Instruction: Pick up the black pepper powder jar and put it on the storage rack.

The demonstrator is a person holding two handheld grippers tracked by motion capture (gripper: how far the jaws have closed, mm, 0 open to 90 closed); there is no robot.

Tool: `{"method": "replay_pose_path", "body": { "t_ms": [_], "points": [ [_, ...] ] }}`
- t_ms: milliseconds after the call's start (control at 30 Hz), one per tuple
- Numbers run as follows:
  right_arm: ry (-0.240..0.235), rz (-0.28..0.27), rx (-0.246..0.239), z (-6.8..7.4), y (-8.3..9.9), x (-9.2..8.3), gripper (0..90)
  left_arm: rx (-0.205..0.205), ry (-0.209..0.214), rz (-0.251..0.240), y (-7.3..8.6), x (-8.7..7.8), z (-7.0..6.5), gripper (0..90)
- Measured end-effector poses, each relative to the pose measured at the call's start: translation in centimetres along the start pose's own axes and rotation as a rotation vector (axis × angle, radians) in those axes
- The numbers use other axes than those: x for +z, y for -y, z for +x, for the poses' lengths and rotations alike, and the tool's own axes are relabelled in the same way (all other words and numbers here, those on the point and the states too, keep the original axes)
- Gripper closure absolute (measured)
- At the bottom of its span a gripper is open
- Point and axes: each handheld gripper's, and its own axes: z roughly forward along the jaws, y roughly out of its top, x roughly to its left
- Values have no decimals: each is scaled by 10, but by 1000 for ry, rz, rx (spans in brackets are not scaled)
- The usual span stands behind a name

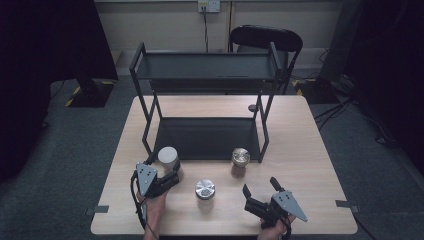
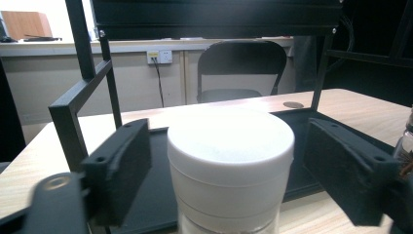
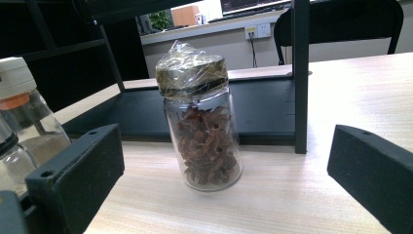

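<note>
Grey carpeted room, wall socket and a black chair (image 1: 266,37) behind a light wooden tabletop (image 1: 310,165) that carries a black two-tier metal rack (image 1: 205,75); three jars stand in a loose row just in front of its lower shelf, likely staged for loading onto it. Left gripper (image 1: 169,172) sits at the white-lidded jar (image 1: 167,156), which stands upright on the tabletop at the rack's front left corner; in the left gripper view that jar (image 2: 230,161) is squarely between the black fingers (image 2: 119,170), which are about half open, with a gap visible on each side of the lid, so they bracket it without pressing yet, no grip. Reads as lining up to pick this jar first. Right gripper (image 1: 260,192) rests low near the front right of the tabletop, fingers (image 3: 78,165) spread wide and holding nothing, aimed at the star anise jar (image 3: 204,122) with its plastic-wrapped lid, well apart from it, probably waiting its turn. Silver-lidded jar (image 1: 205,189) stands alone between the two grippers, untouched. Rack shelves carry nothing.
</note>
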Motion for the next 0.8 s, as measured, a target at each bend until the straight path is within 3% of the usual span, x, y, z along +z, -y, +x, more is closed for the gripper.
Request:
{"method": "replay_pose_path", "body": {
  "t_ms": [800],
  "points": [
    [-2, -2, 0, 0, 0, 0, 0, -27, 31, 69, 2, 15, 11, 241]
  ]
}}
